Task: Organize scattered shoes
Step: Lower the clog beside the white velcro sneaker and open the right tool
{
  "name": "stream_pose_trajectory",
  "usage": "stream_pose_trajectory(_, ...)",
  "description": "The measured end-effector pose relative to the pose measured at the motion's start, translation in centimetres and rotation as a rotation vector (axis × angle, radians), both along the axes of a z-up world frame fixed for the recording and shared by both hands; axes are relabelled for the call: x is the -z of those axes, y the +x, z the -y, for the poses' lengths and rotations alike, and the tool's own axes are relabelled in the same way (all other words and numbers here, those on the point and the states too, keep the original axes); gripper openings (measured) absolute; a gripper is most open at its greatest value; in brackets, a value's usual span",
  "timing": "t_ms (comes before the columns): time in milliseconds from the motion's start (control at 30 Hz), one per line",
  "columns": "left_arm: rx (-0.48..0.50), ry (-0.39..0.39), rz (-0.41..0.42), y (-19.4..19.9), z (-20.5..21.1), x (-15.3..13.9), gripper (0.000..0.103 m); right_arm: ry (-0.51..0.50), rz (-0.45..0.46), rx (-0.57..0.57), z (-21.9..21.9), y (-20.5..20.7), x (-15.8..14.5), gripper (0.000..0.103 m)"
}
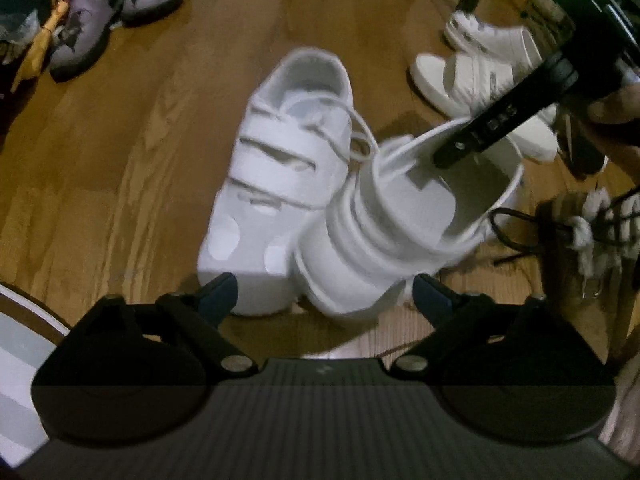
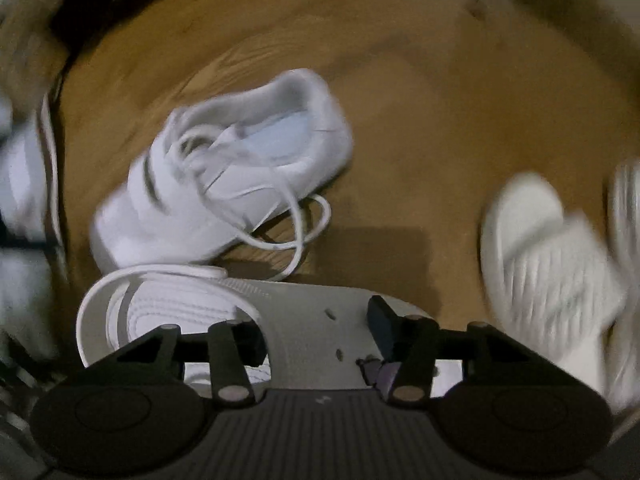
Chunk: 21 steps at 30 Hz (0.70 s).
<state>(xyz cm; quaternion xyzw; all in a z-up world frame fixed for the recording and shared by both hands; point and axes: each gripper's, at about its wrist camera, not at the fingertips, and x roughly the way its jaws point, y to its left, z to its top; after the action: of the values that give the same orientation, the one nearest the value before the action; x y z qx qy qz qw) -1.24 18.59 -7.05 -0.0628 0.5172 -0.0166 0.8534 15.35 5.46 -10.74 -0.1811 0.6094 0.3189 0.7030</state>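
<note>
White strap sneaker (image 1: 280, 184) stood on wooden floor (image 1: 120, 168), second white sneaker (image 1: 400, 232) tilted against its right, grey shoes (image 1: 104, 16) far behind left, white sandals (image 1: 480, 76) behind right.

Ahead of the left gripper (image 1: 324, 294), the white strapped sneaker (image 1: 280, 168) looked like smooth, faintly glossy leather with cord laces. The floor (image 1: 132, 168) beneath was grained, satin-finished wood. Between the right gripper's matt black plastic fingers (image 2: 236, 344), the held sneaker (image 2: 280, 320) showed stitched, perforated white leather.
</note>
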Motion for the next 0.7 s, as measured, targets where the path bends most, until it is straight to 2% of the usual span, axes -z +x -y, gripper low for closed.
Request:
stream_pose_trajectory(33,-0.004,0.002,0.013,0.0,-0.1,-0.4,0.096,0.019,-0.081,0.079,1.0,0.9,-0.1,0.050)
stream_pose_trajectory(67,-0.007,0.002,0.019,0.0,-0.1,-0.5,0.096,0.051,-0.199,0.175,2.5,2.0,0.2,0.050)
stream_pose_trajectory(100,-0.006,-0.001,0.027,0.0,-0.1,-0.9,0.096,0.056,-0.221,0.194,2.8,2.2,0.3,0.050)
stream_pose_trajectory(200,0.002,-0.003,0.034,0.0,0.1,-1.3,0.096,0.072,-0.338,0.343,5.4,2.9,0.8,0.050)
stream_pose_trajectory(300,0.016,-0.005,0.021,0.0,0.4,-0.7,0.096,0.116,-0.514,0.458,8.1,2.1,2.4,0.050)
stream_pose_trajectory(400,0.015,-0.017,-0.002,0.1,0.5,0.3,0.096,0.228,-0.705,0.627,12.1,-0.1,4.6,0.050)
stream_pose_trajectory(500,0.031,-0.036,-0.003,0.2,0.9,0.7,0.096,0.308,-0.653,0.646,13.5,-1.6,3.4,0.042)
stream_pose_trajectory(567,0.045,-0.037,0.001,0.4,1.3,0.7,0.096,0.476,-0.635,0.698,15.2,-3.1,2.4,0.033)
stream_pose_trajectory(600,0.052,-0.034,0.004,0.5,1.5,0.6,0.096,0.490,-0.604,0.697,15.3,-3.2,2.0,0.031)
stream_pose_trajectory(667,0.061,-0.028,0.011,0.6,1.9,0.4,0.096,0.405,-0.260,0.499,13.5,-5.0,-1.5,0.031)
stream_pose_trajectory(700,0.066,-0.019,0.017,0.7,2.1,0.3,0.096,0.365,-0.163,0.434,12.8,-5.6,-2.3,0.034)
